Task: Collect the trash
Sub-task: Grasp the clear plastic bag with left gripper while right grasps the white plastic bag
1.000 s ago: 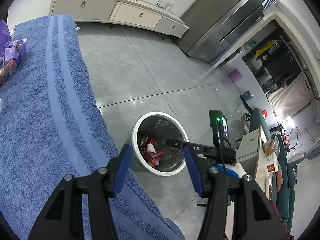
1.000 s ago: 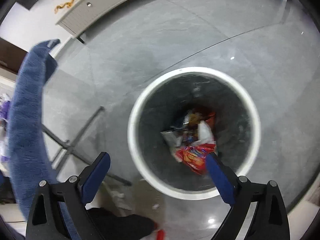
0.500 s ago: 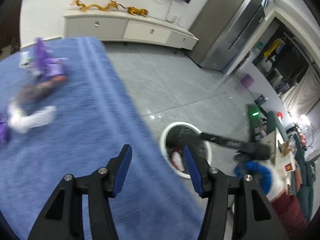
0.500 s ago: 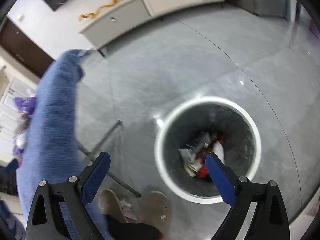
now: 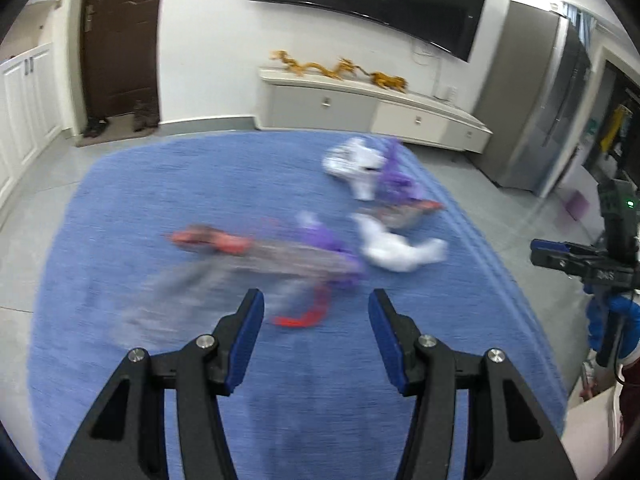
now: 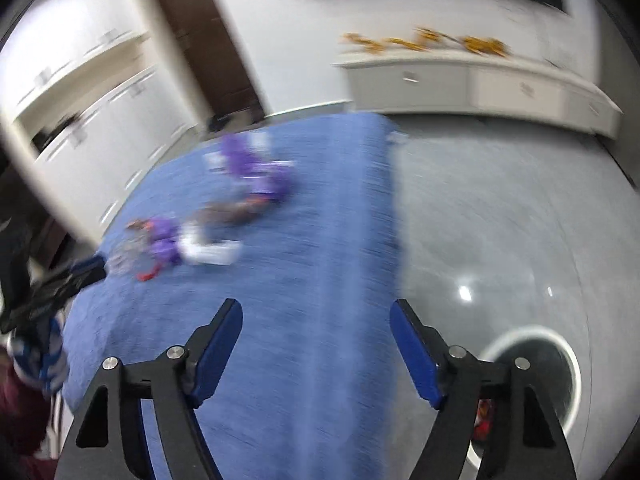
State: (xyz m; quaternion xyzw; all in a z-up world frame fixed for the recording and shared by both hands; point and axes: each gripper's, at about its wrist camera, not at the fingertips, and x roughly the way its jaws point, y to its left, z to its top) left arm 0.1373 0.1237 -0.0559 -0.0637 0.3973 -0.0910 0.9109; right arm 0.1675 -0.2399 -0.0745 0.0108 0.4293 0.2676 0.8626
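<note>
Several pieces of trash lie on a table covered by a blue towel (image 5: 160, 184): a red scrap (image 5: 300, 320), purple wrappers (image 5: 324, 240), crumpled white paper (image 5: 400, 252) and a white and purple heap (image 5: 372, 168) farther back. My left gripper (image 5: 316, 320) is open and empty, just above and in front of the red scrap. My right gripper (image 6: 316, 336) is open and empty over the towel's (image 6: 320, 240) right part; the blurred trash (image 6: 192, 240) lies to its far left. The white-rimmed bin (image 6: 560, 364) stands on the floor at lower right, holding trash.
A white TV cabinet (image 5: 376, 108) with gold dragon figures stands along the back wall under a TV. A dark door (image 5: 120, 40) and white cupboards are at left. The right gripper's body (image 5: 592, 264) shows at the left view's right edge. Grey tile floor surrounds the table.
Both grippers have swung up and away from the bin toward the table. The left now faces the trash on the towel; the right has the bin at its lower right.
</note>
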